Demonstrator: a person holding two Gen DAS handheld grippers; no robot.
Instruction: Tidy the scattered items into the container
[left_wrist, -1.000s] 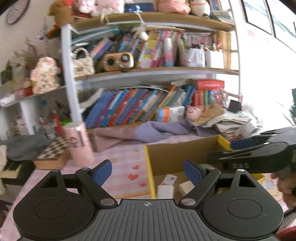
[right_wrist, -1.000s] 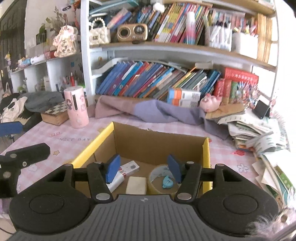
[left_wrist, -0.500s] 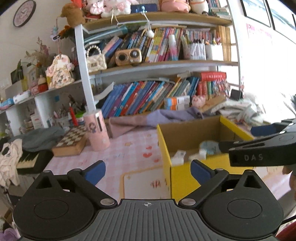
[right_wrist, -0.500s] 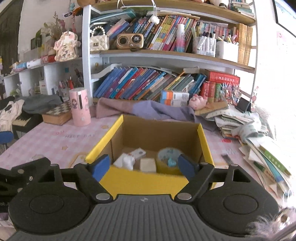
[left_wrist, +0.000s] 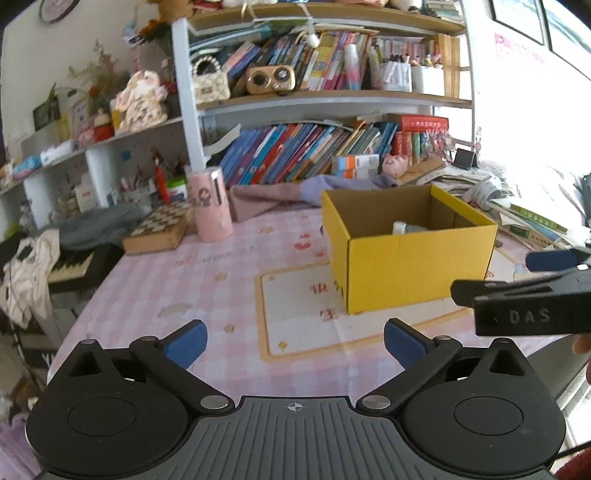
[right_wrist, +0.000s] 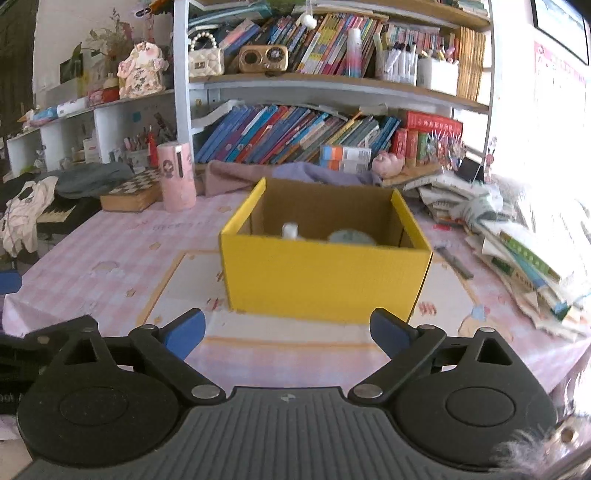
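Now – left gripper (left_wrist: 294, 341) jaws opening, empty | right gripper (right_wrist: 287, 333) jaws opening, empty – yellow box (right_wrist: 325, 280) ahead

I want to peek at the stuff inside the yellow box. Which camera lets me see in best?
The right wrist view: it faces the yellow box straight on and shows a white thing and a round bluish thing inside. The left wrist view catches the box from a corner, with one pale item peeking up.

Pink checked table (right_wrist: 122, 251). Pink cylinder (right_wrist: 176, 176) upright beside chessboard box (right_wrist: 130, 194). Bookshelf (right_wrist: 332, 85) behind, crowded with books. Paper pile (right_wrist: 517, 243) at right edge.
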